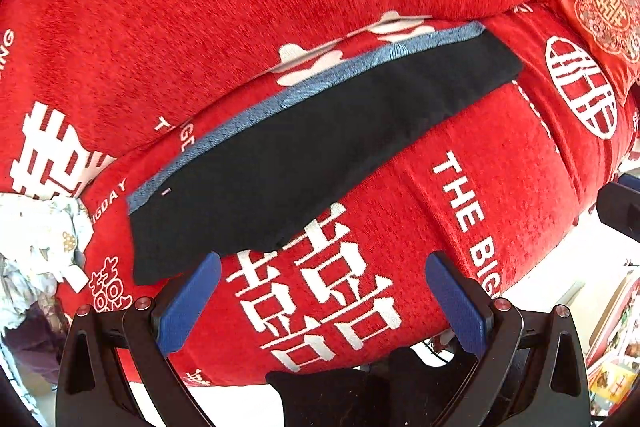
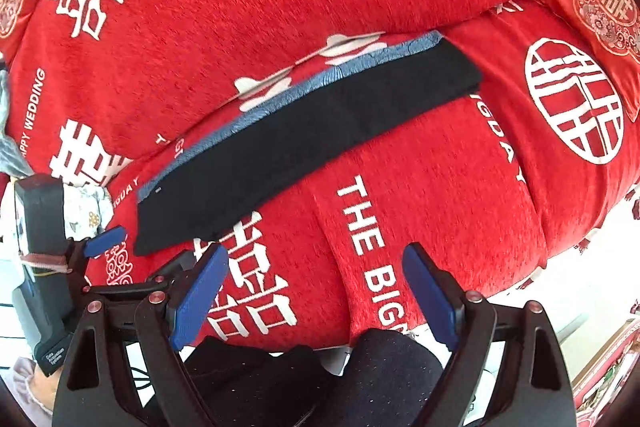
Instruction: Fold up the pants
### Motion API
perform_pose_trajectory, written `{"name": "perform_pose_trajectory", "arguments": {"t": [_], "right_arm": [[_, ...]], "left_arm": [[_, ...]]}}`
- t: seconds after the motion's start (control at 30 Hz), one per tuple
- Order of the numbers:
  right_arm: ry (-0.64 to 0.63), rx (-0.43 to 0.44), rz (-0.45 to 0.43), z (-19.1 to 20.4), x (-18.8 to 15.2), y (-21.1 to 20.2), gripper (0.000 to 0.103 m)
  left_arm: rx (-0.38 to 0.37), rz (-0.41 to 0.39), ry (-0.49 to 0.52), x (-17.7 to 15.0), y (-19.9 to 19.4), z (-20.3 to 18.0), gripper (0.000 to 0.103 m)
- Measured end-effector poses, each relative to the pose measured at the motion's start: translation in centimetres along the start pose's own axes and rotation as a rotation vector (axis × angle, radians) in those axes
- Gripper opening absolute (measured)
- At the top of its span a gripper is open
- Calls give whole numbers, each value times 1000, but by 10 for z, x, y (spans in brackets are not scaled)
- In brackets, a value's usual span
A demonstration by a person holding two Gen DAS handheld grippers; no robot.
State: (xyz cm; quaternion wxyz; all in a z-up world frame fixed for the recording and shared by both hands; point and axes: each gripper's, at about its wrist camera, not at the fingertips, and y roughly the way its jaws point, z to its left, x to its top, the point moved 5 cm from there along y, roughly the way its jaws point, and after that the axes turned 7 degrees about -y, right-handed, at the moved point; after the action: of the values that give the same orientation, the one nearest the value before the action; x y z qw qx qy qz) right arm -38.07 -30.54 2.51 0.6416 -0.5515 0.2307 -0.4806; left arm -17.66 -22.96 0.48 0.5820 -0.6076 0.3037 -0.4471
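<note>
— Where are the pants (image 1: 320,147) now?

— Laid out as 1 long, narrow black strip on the seat of the red sofa (image 1: 460,163), running slantwise along the crease where the seat meets the backrest. A grey-blue band, the waistband or a lining, I can't tell which, shows along the far edge.

— And the grippers?

— Both hang above the seat, pointing steeply down. The left gripper (image 1: 324,301) has its 2 blue pads spread wide, nothing between them; the near corner of the pants sits just beyond its left pad, and contact can't be judged. The right gripper (image 2: 314,297) is spread just as wide, empty too, over the white lettering on the seat. In the right wrist view the left gripper's black body and 1 blue pad show at the left edge.

— What's around?

— The sofa cover is red with big white characters and "THE BIG DAY" print. A red embroidered cushion (image 1: 604,23) leans at the far right end, and a crumpled pale cloth (image 1: 40,239) lies at the left. Dark trouser legs (image 2: 380,367) of the person show below the grippers, with pale floor beyond.
</note>
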Motion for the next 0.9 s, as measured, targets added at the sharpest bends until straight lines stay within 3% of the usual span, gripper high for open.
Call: {"name": "perform_pose_trajectory", "arguments": {"t": [0.33, 0.6, 0.77, 0.9], "right_arm": [[68, -31, -17, -2, -6, -15, 91], [64, -27, 16, -12, -13, -14, 91], [73, -32, 16, -35, 0, -17, 91], [50, -85, -18, -54, 22, -29, 91]], "left_arm": [[-6, -16, -23, -1, -15, 9, 103], [-34, 20, -21, 2, -11, -9, 103], [-23, 16, -17, 11, -18, -23, 103], [-17, 16, -49, 21, -26, -26, 103]]}}
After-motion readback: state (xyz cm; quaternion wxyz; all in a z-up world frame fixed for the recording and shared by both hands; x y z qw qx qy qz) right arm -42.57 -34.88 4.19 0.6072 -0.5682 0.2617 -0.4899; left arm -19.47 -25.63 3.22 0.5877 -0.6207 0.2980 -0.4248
